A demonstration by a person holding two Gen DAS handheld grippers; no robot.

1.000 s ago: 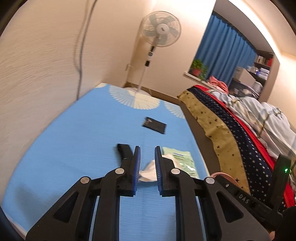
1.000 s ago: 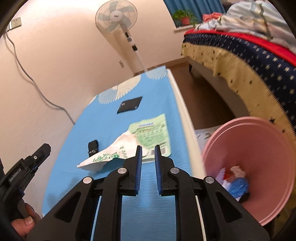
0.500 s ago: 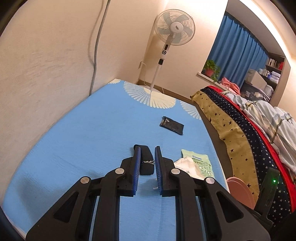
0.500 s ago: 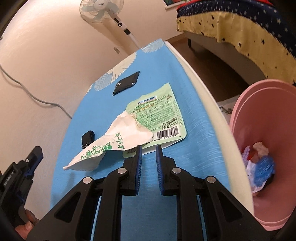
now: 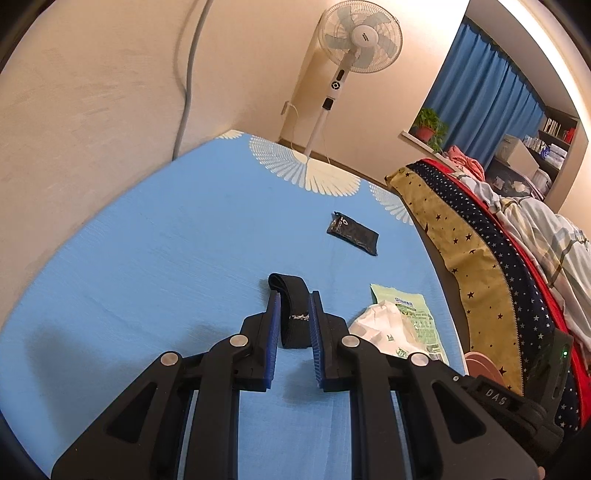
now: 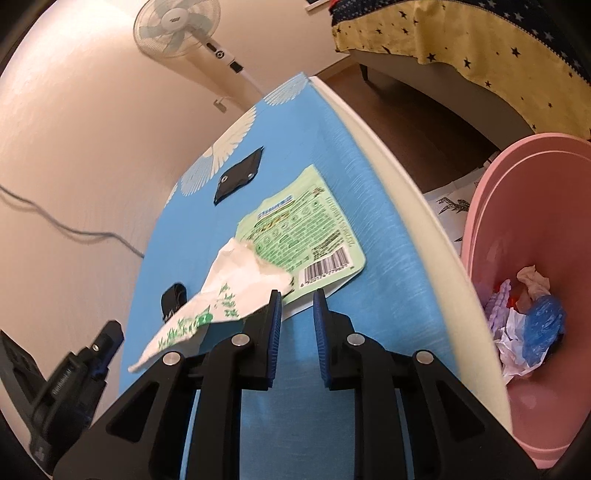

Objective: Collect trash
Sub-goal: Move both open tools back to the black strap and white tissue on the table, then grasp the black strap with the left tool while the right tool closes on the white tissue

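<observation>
On the blue tablecloth (image 5: 147,258) lies a black strap (image 5: 291,288), its near end between the fingers of my left gripper (image 5: 295,295). The jaws stand narrowly apart and I see no squeeze. To the right lie a crumpled white napkin (image 5: 384,325) and a green packet (image 5: 406,306). In the right wrist view my right gripper (image 6: 297,295) hovers low at the near edge of the green packet (image 6: 306,229). Its jaws are slightly apart, and the left fingertip is against the napkin (image 6: 236,280). The pink bin (image 6: 535,206) stands beside the table with crumpled trash (image 6: 528,321) inside.
A black pouch (image 5: 352,234) lies farther back on the cloth. A standing fan (image 5: 354,35) and a wall cable are behind the table. A bed with a starred cover (image 5: 480,258) runs along the right. The left gripper's body (image 6: 74,369) shows at lower left.
My left gripper swung left from the napkin and sank around the black strap. My right gripper dropped and rolled toward the packet's near edge, so the bin now sits farther right.
</observation>
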